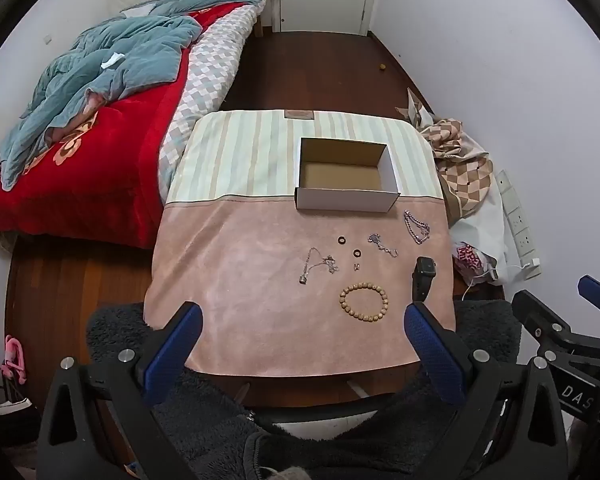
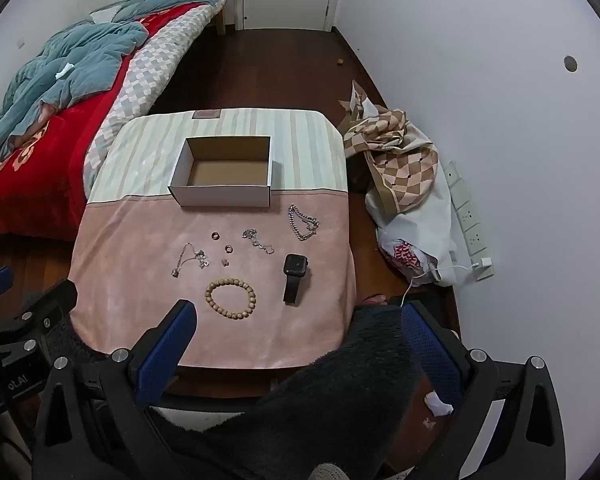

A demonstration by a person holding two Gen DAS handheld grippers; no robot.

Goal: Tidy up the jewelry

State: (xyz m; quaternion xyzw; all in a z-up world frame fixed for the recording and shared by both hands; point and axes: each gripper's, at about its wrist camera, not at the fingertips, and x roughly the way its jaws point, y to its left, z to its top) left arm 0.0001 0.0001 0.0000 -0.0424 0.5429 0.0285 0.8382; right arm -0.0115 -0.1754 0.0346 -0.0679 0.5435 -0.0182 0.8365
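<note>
An open empty cardboard box stands at the back of a small cloth-covered table. In front of it lie a wooden bead bracelet, a black smartwatch, a thick silver chain, a thin silver bracelet, a pendant necklace, two dark rings and a tiny earring. My left gripper and right gripper are open and empty, held above the table's near edge.
A bed with a red blanket and blue quilt is on the left. A heap of checkered cloth and bags and a power strip lie against the right wall. Dark fleece lies below the grippers.
</note>
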